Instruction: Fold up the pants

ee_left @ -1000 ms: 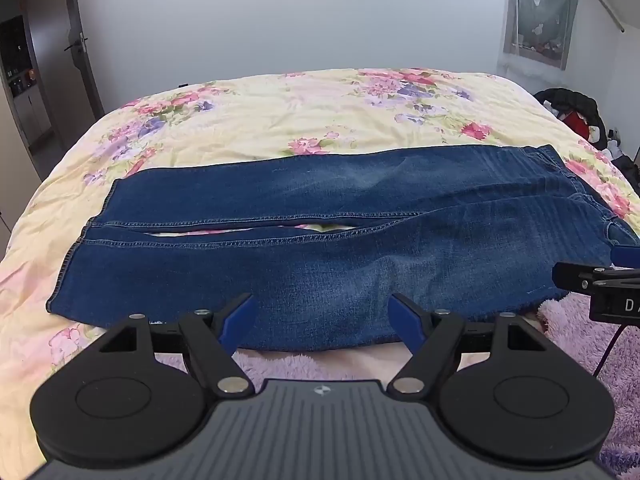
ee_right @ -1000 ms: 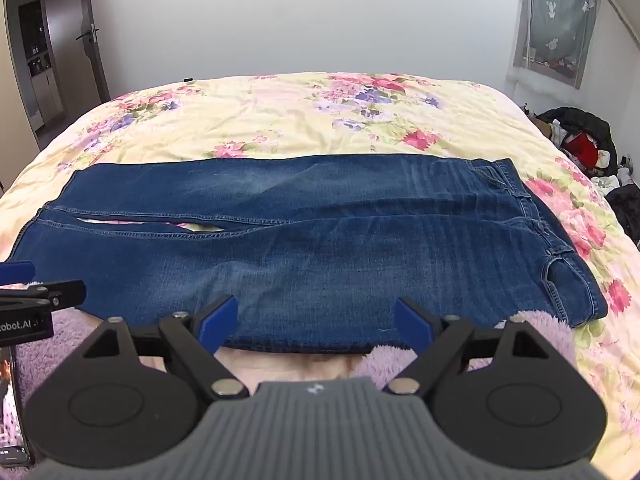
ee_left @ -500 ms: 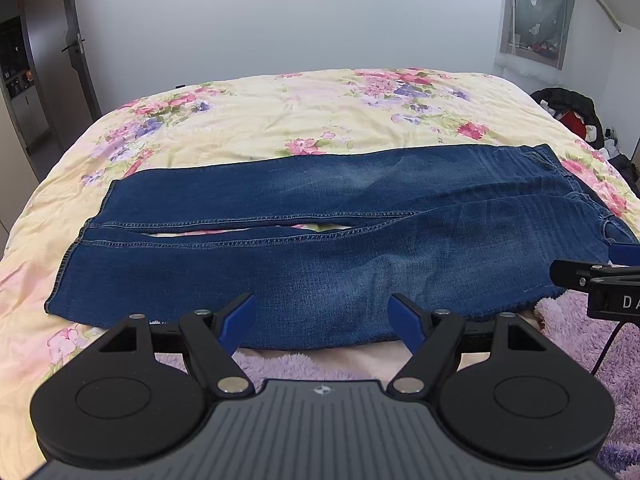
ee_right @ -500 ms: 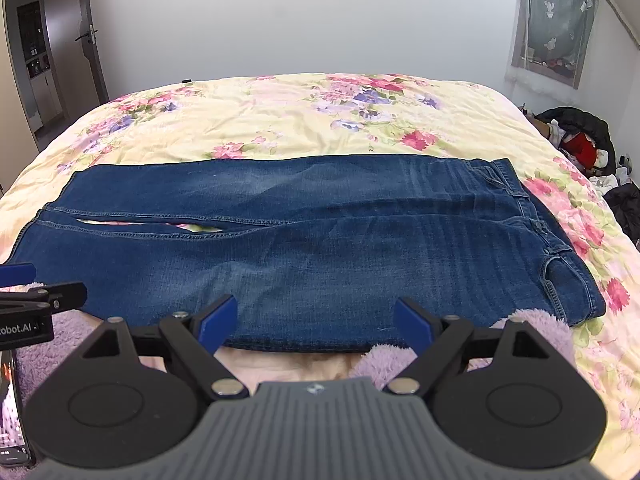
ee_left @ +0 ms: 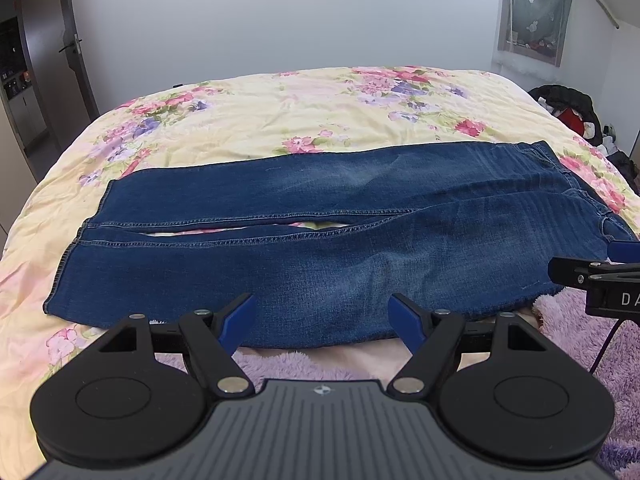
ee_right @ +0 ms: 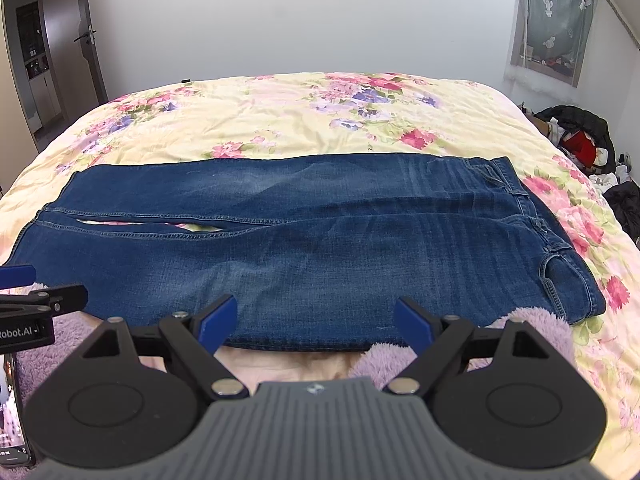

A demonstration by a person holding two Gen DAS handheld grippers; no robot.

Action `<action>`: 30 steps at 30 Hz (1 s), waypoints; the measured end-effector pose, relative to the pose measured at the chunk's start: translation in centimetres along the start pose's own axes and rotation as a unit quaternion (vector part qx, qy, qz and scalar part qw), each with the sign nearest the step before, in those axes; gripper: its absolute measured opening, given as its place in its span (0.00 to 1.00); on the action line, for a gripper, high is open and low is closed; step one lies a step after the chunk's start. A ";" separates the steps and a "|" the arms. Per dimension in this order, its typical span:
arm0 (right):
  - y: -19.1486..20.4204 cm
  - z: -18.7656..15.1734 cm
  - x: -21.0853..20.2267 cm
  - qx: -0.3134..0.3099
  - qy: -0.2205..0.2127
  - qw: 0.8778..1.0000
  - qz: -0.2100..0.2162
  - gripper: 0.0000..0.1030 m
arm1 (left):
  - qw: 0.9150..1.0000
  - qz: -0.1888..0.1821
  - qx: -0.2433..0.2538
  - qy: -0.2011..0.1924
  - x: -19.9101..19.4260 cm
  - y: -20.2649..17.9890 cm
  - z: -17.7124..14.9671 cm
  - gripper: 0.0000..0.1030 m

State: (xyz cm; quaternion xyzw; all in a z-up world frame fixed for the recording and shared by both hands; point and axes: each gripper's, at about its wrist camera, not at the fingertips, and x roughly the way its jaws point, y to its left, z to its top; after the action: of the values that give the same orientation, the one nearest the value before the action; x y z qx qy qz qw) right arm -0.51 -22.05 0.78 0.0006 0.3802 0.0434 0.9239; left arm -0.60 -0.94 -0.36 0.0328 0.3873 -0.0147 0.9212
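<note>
Blue jeans (ee_left: 320, 240) lie flat and spread out across the floral bed, legs to the left, waistband to the right; they also show in the right wrist view (ee_right: 320, 240). My left gripper (ee_left: 322, 316) is open and empty, hovering at the near edge of the jeans' near leg. My right gripper (ee_right: 314, 318) is open and empty, at the near edge by the thigh and seat. Each gripper shows at the other view's edge: the right one (ee_left: 592, 276), the left one (ee_right: 36, 300).
The bed has a yellow floral duvet (ee_right: 320, 120). A purple fluffy fabric (ee_left: 580, 340) lies along the near edge under the grippers. A phone (ee_right: 14, 408) sits at lower left. Dark clothes (ee_right: 580, 136) are piled right of the bed. A door (ee_right: 84, 36) stands at back left.
Both grippers have held nearly still; the views shift only slightly. Jaws stay open and the jeans have not moved.
</note>
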 end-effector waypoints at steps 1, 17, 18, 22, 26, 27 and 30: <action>0.0 0.0 0.0 0.000 0.000 1.000 0.000 0.80 | 1.000 0.000 0.000 0.000 0.0 0.0 0.0 0.86; 0.1 0.1 -0.1 -0.002 0.001 1.000 0.000 0.80 | 1.000 -0.004 0.006 0.002 -0.1 -0.5 0.1 0.86; 0.2 0.1 -0.1 -0.003 0.001 1.000 0.000 0.80 | 1.000 -0.004 0.007 0.002 -0.1 -0.5 0.1 0.86; 0.3 0.1 -0.2 -0.003 0.000 1.000 -0.001 0.80 | 1.000 -0.006 0.008 0.001 -0.2 -0.5 0.2 0.86; 0.3 0.1 -0.2 -0.005 0.000 1.000 0.000 0.80 | 1.000 -0.005 0.008 0.001 -0.2 -0.5 0.2 0.86; 0.3 0.1 -0.2 -0.005 0.000 1.000 0.000 0.80 | 1.000 -0.004 0.008 0.001 -0.3 -0.5 0.2 0.86; 0.3 0.1 -0.3 -0.005 0.000 1.000 0.001 0.80 | 1.000 -0.005 0.008 0.001 -0.3 -0.4 0.2 0.86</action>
State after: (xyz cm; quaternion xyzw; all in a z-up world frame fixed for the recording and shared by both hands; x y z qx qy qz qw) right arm -0.67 -21.79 1.03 -0.0034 0.3800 0.0465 0.9238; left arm -0.71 -1.35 -0.02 0.0380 0.3879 -0.0219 0.9207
